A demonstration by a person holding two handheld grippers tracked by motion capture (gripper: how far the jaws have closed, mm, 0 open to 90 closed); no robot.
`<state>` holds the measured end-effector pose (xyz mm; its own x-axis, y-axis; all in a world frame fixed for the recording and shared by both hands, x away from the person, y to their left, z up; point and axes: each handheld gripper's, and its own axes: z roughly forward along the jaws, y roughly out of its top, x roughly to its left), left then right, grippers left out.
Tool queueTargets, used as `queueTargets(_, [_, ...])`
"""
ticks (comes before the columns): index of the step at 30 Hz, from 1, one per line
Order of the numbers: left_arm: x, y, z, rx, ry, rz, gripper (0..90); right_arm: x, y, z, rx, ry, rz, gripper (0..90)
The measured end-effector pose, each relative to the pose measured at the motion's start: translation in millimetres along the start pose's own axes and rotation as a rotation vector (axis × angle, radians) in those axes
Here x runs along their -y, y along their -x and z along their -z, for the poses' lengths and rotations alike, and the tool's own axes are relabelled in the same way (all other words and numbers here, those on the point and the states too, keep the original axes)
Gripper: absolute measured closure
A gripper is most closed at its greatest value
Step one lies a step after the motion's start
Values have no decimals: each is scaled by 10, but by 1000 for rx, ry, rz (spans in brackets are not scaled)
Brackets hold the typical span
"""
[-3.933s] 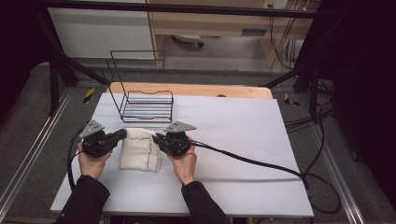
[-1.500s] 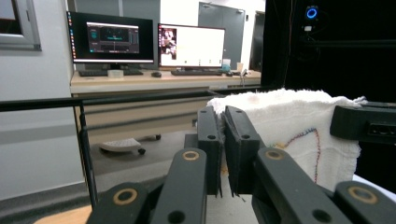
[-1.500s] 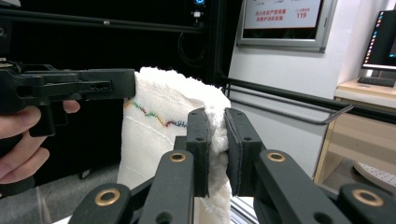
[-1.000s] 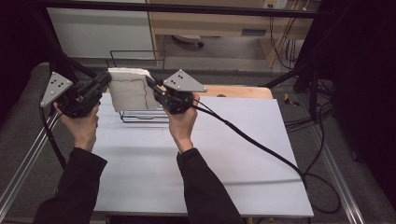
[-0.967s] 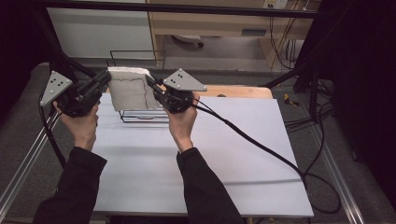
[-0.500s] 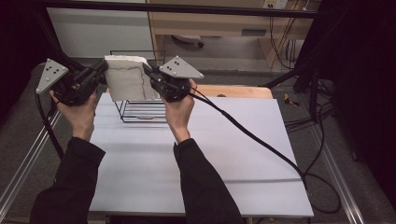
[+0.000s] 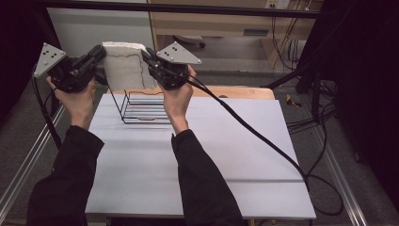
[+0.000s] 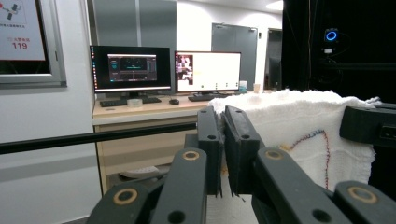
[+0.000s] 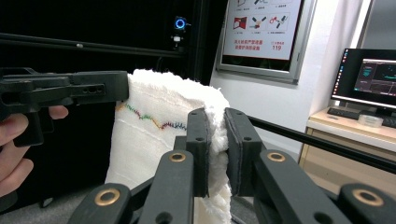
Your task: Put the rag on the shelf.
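Observation:
A white towel (image 7: 123, 66) with a coloured stitched line hangs spread in the air above a black wire rack (image 7: 141, 106). My left gripper (image 7: 99, 52) is shut on its upper left corner and my right gripper (image 7: 145, 54) on its upper right corner. In the left gripper view the jaws (image 8: 223, 121) pinch the towel's edge (image 8: 299, 121), with the other gripper (image 8: 369, 126) at the far corner. In the right gripper view the jaws (image 9: 215, 116) clamp the fluffy towel edge (image 9: 154, 135), and the left gripper (image 9: 65, 91) holds the far side.
The wire rack stands at the back left of the white table (image 7: 211, 155). A wooden board (image 7: 235, 92) lies behind it. A black cable (image 7: 254, 136) trails from the right gripper across the table. Metal rails (image 7: 28, 160) flank the table.
The towel lay on the table between the grippers several seconds ago. Both hands have since lifted it, and over the last second raised it further above the rack.

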<state>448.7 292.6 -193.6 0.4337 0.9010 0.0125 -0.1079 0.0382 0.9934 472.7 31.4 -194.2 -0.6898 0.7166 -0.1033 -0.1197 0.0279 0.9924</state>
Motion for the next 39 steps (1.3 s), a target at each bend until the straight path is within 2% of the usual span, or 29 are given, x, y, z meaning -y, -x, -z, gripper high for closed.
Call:
queueTargets(8, [-88, -43, -109, -10, -3, -8, 855, -80, 56, -92, 11, -7, 15, 810])
queueTargets(27, [-248, -140, -369, -34, -1, -28, 856, -221, 240, -315, 27, 4, -11, 810])
queueTargets(39, [-230, -210, -587, -54, -37, -30, 856, -198, 353, -459, 46, -25, -19, 810])
